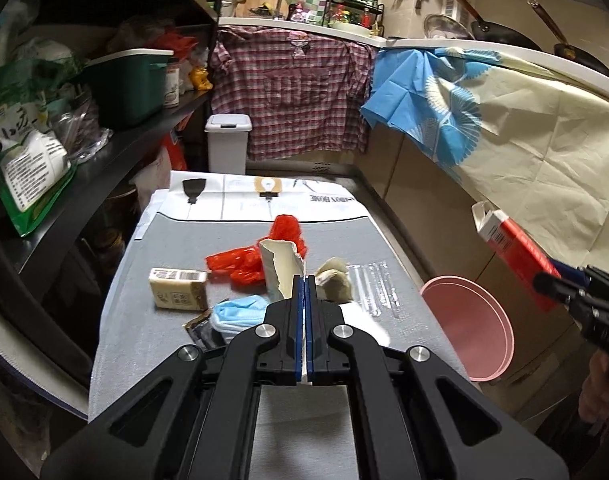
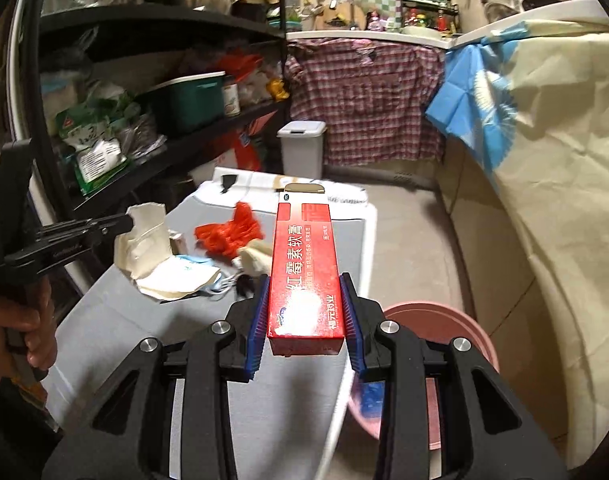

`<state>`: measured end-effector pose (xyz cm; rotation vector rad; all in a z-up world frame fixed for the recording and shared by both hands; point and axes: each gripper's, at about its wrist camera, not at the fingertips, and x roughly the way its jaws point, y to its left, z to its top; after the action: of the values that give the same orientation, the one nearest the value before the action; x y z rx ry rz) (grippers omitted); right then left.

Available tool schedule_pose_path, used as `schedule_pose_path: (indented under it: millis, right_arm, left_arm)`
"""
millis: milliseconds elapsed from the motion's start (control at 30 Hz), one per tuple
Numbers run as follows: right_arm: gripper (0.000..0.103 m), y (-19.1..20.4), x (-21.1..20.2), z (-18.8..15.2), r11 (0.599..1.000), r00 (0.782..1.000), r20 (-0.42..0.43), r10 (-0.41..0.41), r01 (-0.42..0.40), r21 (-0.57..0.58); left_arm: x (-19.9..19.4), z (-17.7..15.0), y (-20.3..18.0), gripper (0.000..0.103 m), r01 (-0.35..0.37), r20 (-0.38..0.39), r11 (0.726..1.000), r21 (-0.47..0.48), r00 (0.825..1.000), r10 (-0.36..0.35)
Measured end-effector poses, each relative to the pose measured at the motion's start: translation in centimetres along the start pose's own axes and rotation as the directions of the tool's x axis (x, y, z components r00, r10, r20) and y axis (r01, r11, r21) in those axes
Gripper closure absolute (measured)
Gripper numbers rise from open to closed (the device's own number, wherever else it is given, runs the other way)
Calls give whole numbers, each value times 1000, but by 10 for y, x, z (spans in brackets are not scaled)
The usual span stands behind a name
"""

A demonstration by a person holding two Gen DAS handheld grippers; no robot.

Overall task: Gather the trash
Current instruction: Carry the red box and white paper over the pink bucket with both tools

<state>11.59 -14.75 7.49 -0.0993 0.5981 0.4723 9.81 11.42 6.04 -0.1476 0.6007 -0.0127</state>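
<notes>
My left gripper [image 1: 304, 280] is shut on a torn cream paper wrapper [image 1: 282, 266] and holds it above the grey table [image 1: 144, 344]; it also shows in the right wrist view [image 2: 144, 248]. My right gripper [image 2: 306, 304] is shut on a long red carton [image 2: 306, 268], held over the table's right edge near the pink bucket [image 2: 456, 320]. On the table lie a red plastic bag [image 1: 248, 260], a small beige box [image 1: 178, 288], a blue face mask [image 1: 240, 314], a brownish crumpled wad [image 1: 336, 280] and a clear plastic wrapper [image 1: 374, 288].
The pink bucket [image 1: 472, 328] stands on the floor right of the table. A white lidded bin [image 1: 227, 142] stands behind the table. Dark shelves [image 1: 104, 160] with bags and a green box line the left. A cloth-draped counter [image 1: 524, 140] runs along the right.
</notes>
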Motion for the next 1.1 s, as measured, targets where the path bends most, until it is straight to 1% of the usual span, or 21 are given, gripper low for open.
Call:
schedule_pose_path:
  millis: [167, 300, 500, 567, 667, 1100]
  right_arm:
    - [69, -25, -7, 1, 999, 999, 12, -36, 36, 17]
    - [69, -44, -7, -4, 997, 997, 12, -80, 80, 25]
    - [69, -71, 0, -20, 989, 992, -12, -126, 127, 80]
    - [68, -78, 4, -25, 986, 991, -25, -130, 132, 97]
    - [68, -86, 7, -31, 982, 987, -40, -159, 162, 102]
    - [68, -117, 12, -46, 964, 979, -87, -183, 196, 179]
  left_arm:
    - [2, 1, -18, 102, 22, 1, 1000, 21, 1000, -22]
    - [6, 1, -33, 102, 43, -4, 998, 38, 999, -43]
    - [19, 3, -60, 102, 79, -18, 995, 64, 997, -78]
    - [23, 4, -68, 102, 90, -23, 994, 69, 996, -88]
    - [31, 6, -82, 102, 107, -28, 991, 79, 994, -105]
    - [66, 5, -151, 102, 190, -70, 973, 127, 981, -183]
